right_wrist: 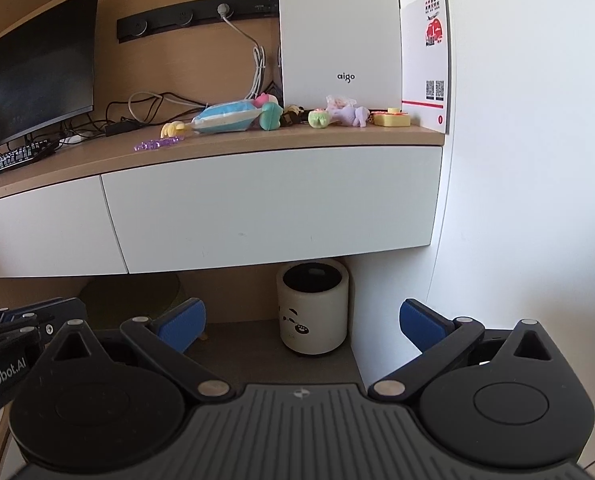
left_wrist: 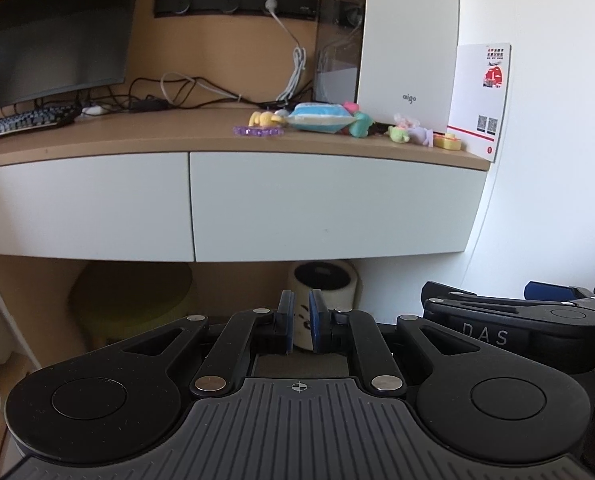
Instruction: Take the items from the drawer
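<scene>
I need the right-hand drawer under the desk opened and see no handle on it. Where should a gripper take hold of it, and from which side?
The right drawer front is a flat white panel with no knob. Its bottom edge hangs free above the gap over the bin, so probably hook that lower lip from below and pull outward. The right gripper is open and could do it.
</scene>
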Available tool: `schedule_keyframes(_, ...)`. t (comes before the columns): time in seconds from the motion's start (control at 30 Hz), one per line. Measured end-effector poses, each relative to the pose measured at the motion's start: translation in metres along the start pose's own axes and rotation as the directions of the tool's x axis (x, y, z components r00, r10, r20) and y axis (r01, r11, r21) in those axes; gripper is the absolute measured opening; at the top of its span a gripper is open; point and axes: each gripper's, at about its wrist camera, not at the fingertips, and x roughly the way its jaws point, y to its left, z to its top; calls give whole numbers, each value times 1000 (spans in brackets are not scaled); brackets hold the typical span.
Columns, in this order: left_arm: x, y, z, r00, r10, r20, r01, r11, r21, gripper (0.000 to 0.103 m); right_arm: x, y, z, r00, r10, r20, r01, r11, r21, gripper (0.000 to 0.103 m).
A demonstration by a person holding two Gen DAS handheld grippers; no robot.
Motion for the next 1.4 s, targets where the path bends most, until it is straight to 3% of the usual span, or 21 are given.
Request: schedule_keyframes(1.4,3,9,5,1000,9,-6,-9,999,-35,11,4,11,4,1000,6,-9,-6,1000,-23,103)
